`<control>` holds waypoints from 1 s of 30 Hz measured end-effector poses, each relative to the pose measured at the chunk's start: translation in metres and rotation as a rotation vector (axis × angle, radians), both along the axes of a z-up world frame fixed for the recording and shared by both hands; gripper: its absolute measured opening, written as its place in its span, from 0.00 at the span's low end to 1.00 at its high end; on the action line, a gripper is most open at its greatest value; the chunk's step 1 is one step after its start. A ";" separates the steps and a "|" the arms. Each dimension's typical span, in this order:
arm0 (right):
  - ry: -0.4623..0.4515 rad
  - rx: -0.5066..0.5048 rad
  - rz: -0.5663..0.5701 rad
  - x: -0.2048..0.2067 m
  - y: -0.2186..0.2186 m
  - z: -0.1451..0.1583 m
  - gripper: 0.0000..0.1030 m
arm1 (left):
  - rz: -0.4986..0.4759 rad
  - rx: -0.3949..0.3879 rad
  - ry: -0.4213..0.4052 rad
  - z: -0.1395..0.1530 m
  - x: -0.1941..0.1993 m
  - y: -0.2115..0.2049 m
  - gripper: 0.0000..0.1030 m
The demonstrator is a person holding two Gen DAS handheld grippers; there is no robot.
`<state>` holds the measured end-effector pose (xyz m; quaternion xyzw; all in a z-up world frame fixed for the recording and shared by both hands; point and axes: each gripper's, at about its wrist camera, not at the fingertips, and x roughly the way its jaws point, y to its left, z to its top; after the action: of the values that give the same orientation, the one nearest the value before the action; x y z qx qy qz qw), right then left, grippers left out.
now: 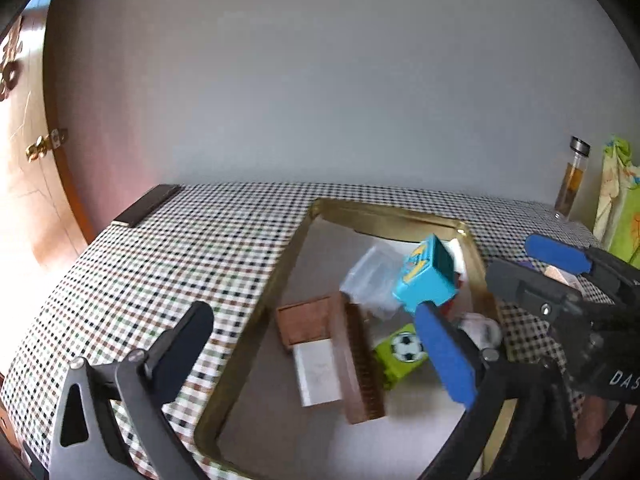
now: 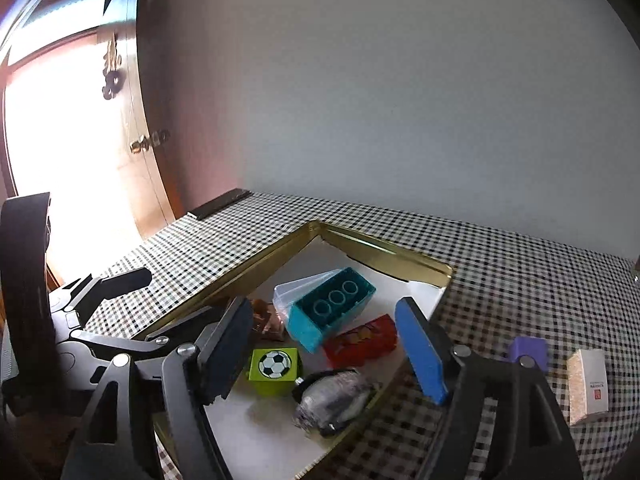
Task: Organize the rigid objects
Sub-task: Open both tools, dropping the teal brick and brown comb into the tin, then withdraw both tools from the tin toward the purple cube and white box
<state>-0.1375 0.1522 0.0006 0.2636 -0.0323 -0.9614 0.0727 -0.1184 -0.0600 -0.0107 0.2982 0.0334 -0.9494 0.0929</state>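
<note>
A gold-rimmed tray (image 1: 288,264) (image 2: 256,264) on the checkered table holds a teal toy brick (image 1: 426,276) (image 2: 332,314), tilted with its hollow underside showing; whether it rests on the other items is unclear. Also inside are a green football cube (image 1: 400,354) (image 2: 275,370), a red brick (image 2: 362,340), a clear plastic box (image 1: 374,276), a brown wooden comb box (image 1: 356,360) and a grey foil-like lump (image 2: 336,398). My left gripper (image 1: 320,336) is open over the tray's left part. My right gripper (image 2: 324,344) is open over the tray, empty.
A purple block (image 2: 528,350) and a white and tan box (image 2: 590,386) lie on the cloth right of the tray. A glass bottle (image 1: 572,178) and a green bag (image 1: 620,208) stand at the far right. A dark bar (image 1: 146,204) lies at the table's far left corner.
</note>
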 end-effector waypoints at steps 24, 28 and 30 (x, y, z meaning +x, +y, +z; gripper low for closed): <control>-0.027 0.006 -0.402 0.058 0.168 -0.013 0.75 | -0.223 0.026 0.024 0.015 -0.047 0.144 0.99; -0.103 0.034 -0.431 0.051 0.191 -0.027 0.75 | -0.256 0.034 -0.028 0.006 -0.066 0.166 0.99; -0.132 0.034 -0.429 0.046 0.197 -0.032 0.75 | -0.246 0.006 -0.038 0.002 -0.073 0.175 0.99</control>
<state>-0.0913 0.3493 -0.0315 0.3141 -0.0759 -0.9359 -0.1403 -0.1919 0.1146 -0.0084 0.3184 -0.0024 -0.9476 -0.0247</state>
